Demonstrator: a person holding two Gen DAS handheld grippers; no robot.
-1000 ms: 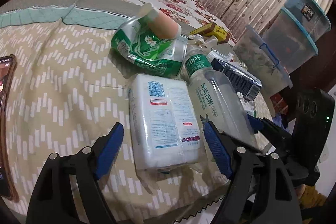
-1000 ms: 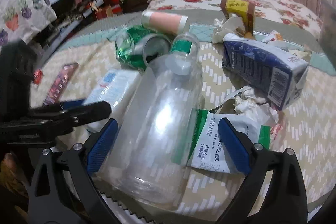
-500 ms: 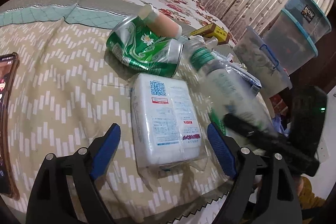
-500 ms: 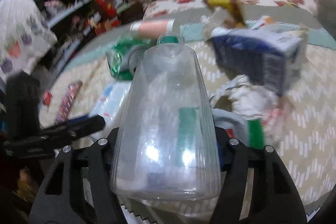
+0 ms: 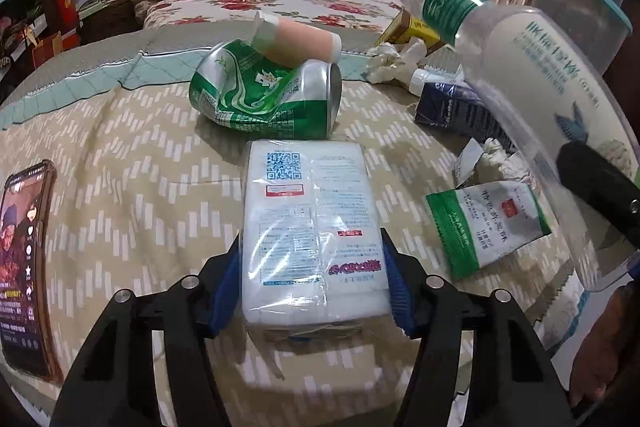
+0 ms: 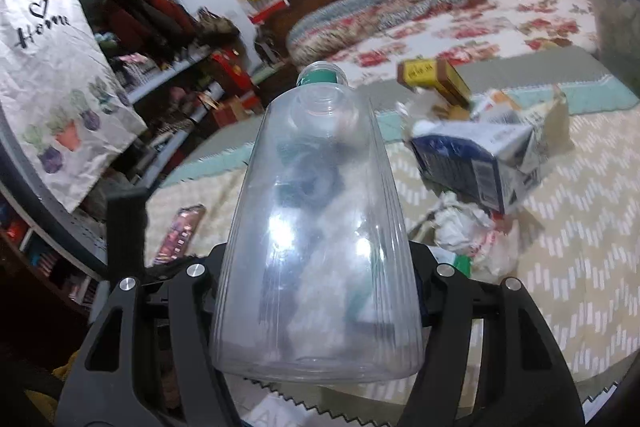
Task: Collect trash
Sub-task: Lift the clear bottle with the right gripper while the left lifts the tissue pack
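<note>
Left gripper (image 5: 312,287): fingers (image 5: 224,291) have just been closing and now press both long sides of the white wrapped tissue pack (image 5: 312,223). Pack lies flat on the beige chevron bedspread (image 5: 120,187). Its long axis runs straight away from the camera, along the fingers; the QR-code end is the far end.

Right gripper (image 6: 316,291): closed on the clear plastic bottle (image 6: 316,247), gripped low on the body near the base. The bottle is off the bed. Long axis in line with the fingers, base toward the camera, green-banded neck pointing away and upward. In the left wrist view the same bottle (image 5: 532,75) crosses the upper right corner, neck toward the upper left.

Beyond the pack, near to far:
- green-and-white sachet (image 5: 488,223), flat, right of the pack
- crumpled tissue (image 5: 496,155) just behind the sachet
- phone (image 5: 24,267), screen lit, at the left edge of the bedspread
- crushed green can (image 5: 264,95) on its side just past the pack's far end, open end facing right
- peach-coloured tube (image 5: 296,41) resting across the top of the can, axis left-right
- blue carton (image 5: 452,107) on its side, right of the can
- yellow box (image 5: 408,29) farther back
</note>
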